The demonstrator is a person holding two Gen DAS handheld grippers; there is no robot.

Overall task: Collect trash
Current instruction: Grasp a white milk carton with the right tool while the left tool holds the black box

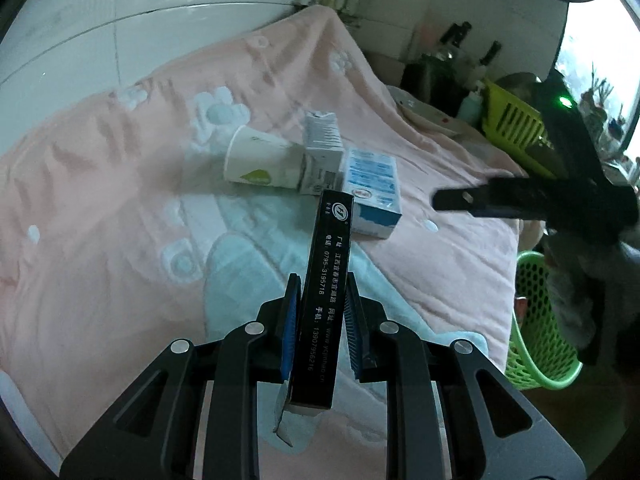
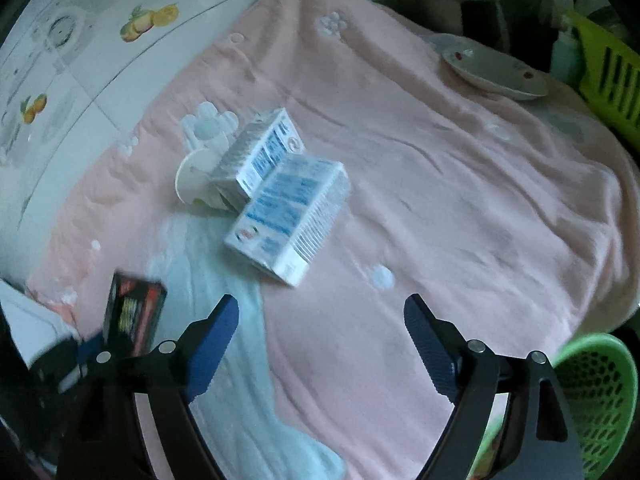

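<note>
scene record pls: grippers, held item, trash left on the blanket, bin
left gripper: shut on black box
right gripper: open, empty, above pink blanket
trash on blanket: paper cup on its side, grey-white carton, blue-white carton, clustered together
bin: green mesh basket beside blanket's edge
also: plate at far edge

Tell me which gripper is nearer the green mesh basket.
Right. The right gripper is open above the blanket with the green mesh basket just beside it; the left gripper, shut on the black box, sits farther over.

2 cartons [image 2: 286,216] on blanket [image 2: 460,208], cup [image 2: 196,180] left, plate [image 2: 494,70] behind, basket [image 2: 592,396] perhaps right
</note>
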